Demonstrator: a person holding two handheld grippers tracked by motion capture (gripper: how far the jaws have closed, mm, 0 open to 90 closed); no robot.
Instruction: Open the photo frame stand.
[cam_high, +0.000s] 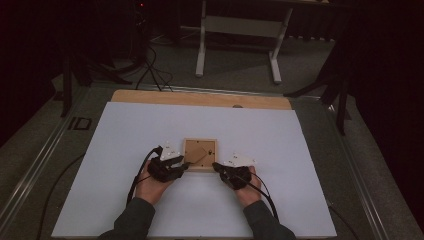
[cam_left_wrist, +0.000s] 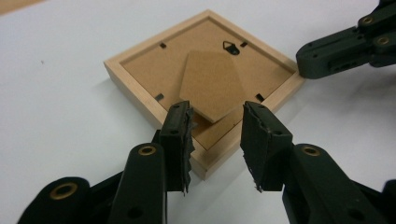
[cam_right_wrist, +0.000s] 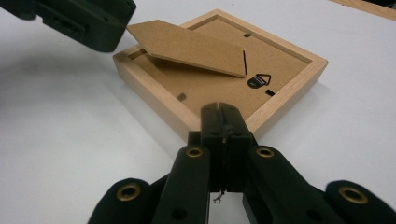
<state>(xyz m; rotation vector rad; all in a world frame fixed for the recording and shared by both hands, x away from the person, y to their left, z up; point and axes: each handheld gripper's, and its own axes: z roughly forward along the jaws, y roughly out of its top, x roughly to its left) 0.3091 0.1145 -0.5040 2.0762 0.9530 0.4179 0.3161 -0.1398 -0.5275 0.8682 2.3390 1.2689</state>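
The left tongs (cam_left_wrist: 217, 135) stand about half open, their two black jaws apart with nothing pressed between the pads. They sit at the near corner of a small wooden picture frame (cam_left_wrist: 140, 88), which lies face down on the bench (cam_high: 125, 150). One jaw reaches over the frame's rim beside the tip of the brown easel stand (cam_left_wrist: 212, 84), the flap of board hinged to the frame's backing. That tip sits just beyond the gap between the jaws and is not gripped.

The right tongs (cam_right_wrist: 223, 126) are closed tight, the pads meeting with nothing caught in them. Their tip is right at the frame's near rim, at the corner opposite the left tongs; whether it presses the wood I cannot tell. From there the stand is seen lifted at a slant off the backing, its free end raised toward the other tongs, with a small metal hanger (cam_right_wrist: 258, 81) just beyond the closed tip.

From above, the frame (cam_high: 200, 154) lies directly between the left tongs (cam_high: 186, 165) and the right tongs (cam_high: 216, 166), each held in a hand coming from the near edge of the white bench top. Past the bench, a white stand's legs (cam_high: 239, 45) rest on the grey floor.
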